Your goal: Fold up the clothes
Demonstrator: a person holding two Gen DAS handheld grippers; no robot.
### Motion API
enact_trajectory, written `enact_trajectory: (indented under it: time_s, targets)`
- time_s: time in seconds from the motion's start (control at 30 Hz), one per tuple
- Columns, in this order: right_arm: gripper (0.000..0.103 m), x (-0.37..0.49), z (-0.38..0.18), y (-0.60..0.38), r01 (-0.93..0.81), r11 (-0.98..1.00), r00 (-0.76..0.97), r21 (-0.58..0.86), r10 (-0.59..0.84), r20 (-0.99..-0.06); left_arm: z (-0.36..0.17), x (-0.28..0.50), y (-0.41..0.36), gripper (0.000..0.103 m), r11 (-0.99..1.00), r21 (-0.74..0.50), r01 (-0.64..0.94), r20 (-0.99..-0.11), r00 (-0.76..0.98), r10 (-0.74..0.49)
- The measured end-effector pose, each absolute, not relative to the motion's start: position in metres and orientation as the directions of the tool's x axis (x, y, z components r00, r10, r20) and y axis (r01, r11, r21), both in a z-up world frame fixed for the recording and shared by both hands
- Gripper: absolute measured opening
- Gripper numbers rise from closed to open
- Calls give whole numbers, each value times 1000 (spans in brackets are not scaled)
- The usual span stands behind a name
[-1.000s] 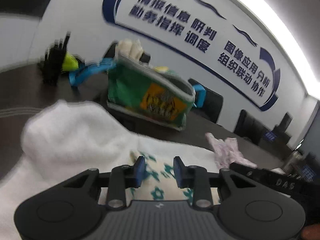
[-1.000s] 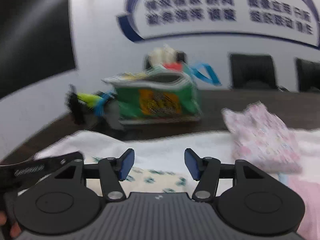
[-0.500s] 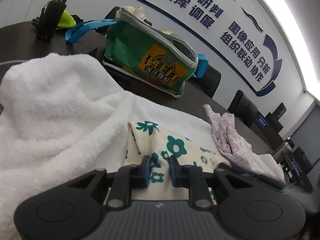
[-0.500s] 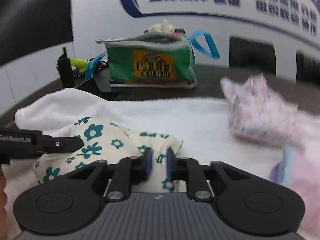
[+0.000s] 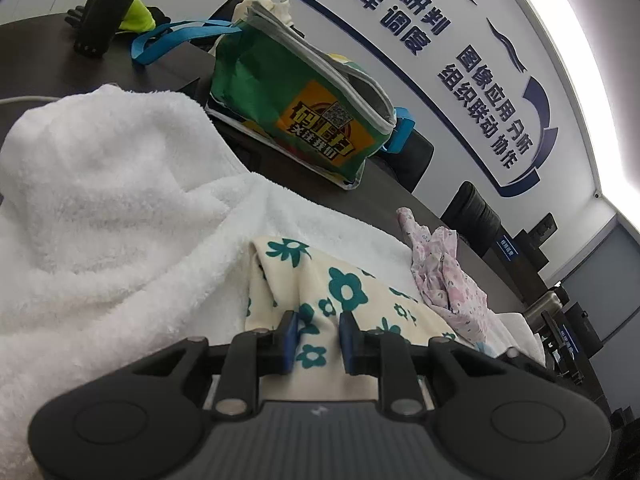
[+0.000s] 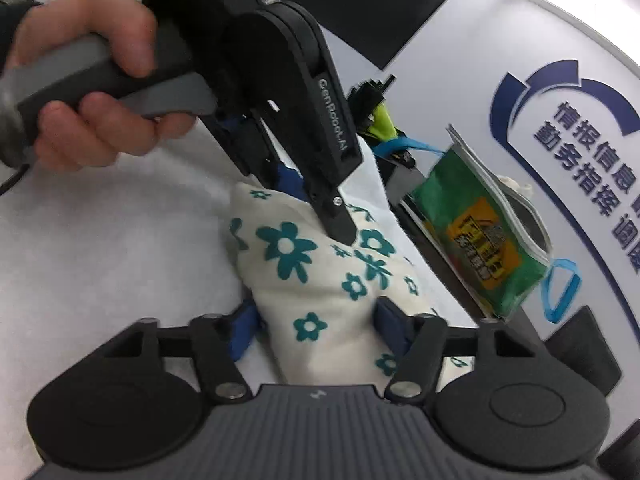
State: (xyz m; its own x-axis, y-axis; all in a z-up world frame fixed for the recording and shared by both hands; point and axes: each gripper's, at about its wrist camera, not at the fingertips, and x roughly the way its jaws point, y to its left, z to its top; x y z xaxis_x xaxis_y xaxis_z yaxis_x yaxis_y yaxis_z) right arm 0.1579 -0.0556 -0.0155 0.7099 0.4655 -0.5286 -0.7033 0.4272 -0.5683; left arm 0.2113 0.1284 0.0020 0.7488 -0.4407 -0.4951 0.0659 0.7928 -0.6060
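A cream cloth with teal flowers [image 5: 348, 292] lies bunched on a white towel [image 5: 100, 220]. My left gripper [image 5: 318, 340] is shut on a fold of it, fabric pinched between the blue pads. In the right wrist view the same cloth [image 6: 304, 276] runs from the left gripper [image 6: 312, 204], held by a hand [image 6: 80, 80], down to my right gripper [image 6: 316, 330]. The right jaws are opening. The cloth lies between them, filling the gap, and the pads do not squeeze it.
A green bag [image 5: 304, 120] with blue straps stands on the dark table behind the towel. A pink flowered garment [image 5: 448, 276] lies crumpled to the right. A black device [image 5: 104, 8] stands at the far left, and black chairs [image 5: 472, 208] line the wall.
The left jaws narrowed onto the flowered cloth and the hand sank a little. The right gripper rolled strongly, came down close to the left one, closed on the cloth, then spread wide again.
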Motion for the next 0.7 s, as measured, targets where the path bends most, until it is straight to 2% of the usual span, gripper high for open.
enact_trajectory:
  time_s: [0.1, 0.13, 0.2, 0.23, 0.3, 0.43, 0.53, 0.7]
  targets:
    - [63, 152, 0, -68, -743, 332, 663, -581, 490, -567, 1, 212, 130, 20, 789, -610, 69, -492, 748, -446]
    - [68, 152, 4, -74, -748, 293, 654, -595, 482, -583, 1, 212, 130, 20, 788, -612, 69, -491, 747, -448]
    - [68, 159, 9, -84, -741, 252, 661, -623, 440, -608, 2, 212, 129, 20, 789, -611, 72, -492, 746, -449]
    - [68, 167, 11, -87, -753, 243, 649, -612, 429, -628, 2, 212, 129, 20, 789, -609, 73, -492, 746, -449]
    - [53, 180, 13, -87, -795, 258, 602, -549, 441, -666, 2, 211, 128, 20, 795, -602, 73, -495, 748, -443]
    - [52, 174, -3, -78, -777, 201, 618, -597, 424, -662, 2, 212, 128, 20, 792, -606, 70, -495, 746, -445]
    - [45, 177, -1, -86, -775, 211, 619, -595, 441, -650, 2, 212, 127, 20, 791, -608, 70, -495, 745, -447]
    - [46, 164, -1, -91, -728, 182, 660, -661, 446, -605, 3, 212, 126, 20, 799, -597, 77, -495, 749, -441]
